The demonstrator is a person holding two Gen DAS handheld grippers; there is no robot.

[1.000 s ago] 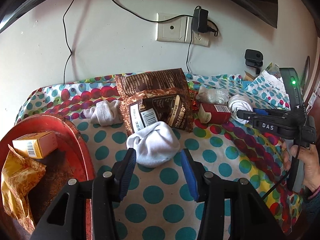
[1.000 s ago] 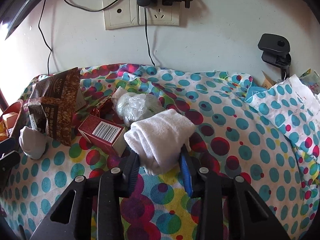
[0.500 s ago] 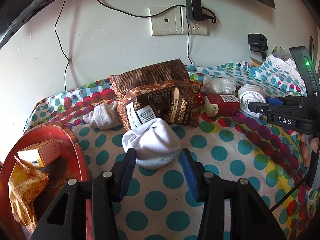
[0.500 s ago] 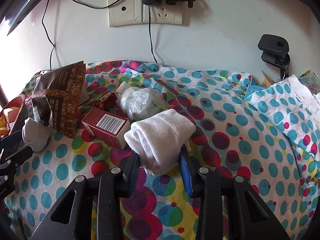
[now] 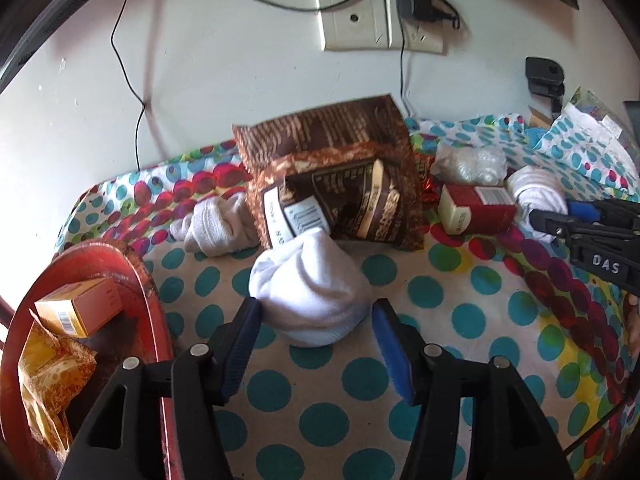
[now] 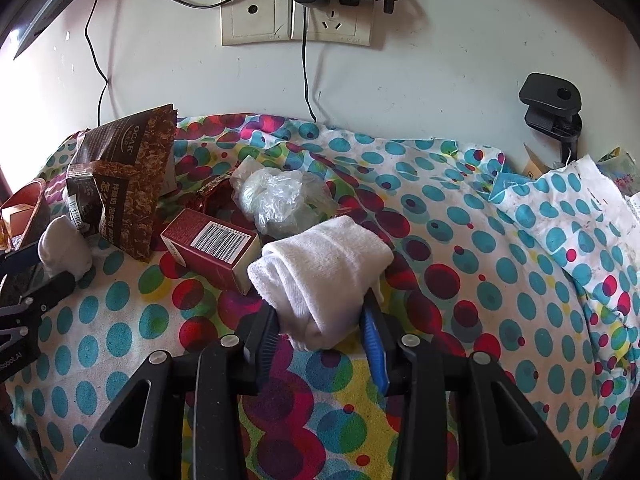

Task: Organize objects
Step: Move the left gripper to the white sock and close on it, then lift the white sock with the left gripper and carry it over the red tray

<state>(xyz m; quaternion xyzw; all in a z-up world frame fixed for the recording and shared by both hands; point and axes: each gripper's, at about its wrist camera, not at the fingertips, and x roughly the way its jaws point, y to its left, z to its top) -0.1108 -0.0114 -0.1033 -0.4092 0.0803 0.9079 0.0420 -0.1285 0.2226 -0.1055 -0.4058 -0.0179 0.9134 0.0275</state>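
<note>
My left gripper [image 5: 314,322] is open, its blue pads on either side of a balled white sock [image 5: 310,284] lying on the polka-dot cloth [image 5: 360,380]. My right gripper [image 6: 320,330] is shut on a rolled white sock [image 6: 320,264]; the same sock shows in the left wrist view [image 5: 536,192]. A brown snack bag [image 5: 336,184] stands behind the balled sock. A red carton [image 5: 476,208] and a crumpled plastic bag [image 5: 468,164] lie between the two socks. Another white sock [image 5: 218,226] lies left of the snack bag.
A red tray [image 5: 140,264] at the left holds a yellow box [image 5: 80,308] and a yellow wrapper [image 5: 52,384]. The white wall with sockets [image 6: 296,12] and cables stands close behind. A black clamp [image 6: 554,108] and bunched cloth sit at the right.
My left gripper has moved forward until its pads flank the balled sock. My right gripper still holds the rolled sock and has barely moved.
</note>
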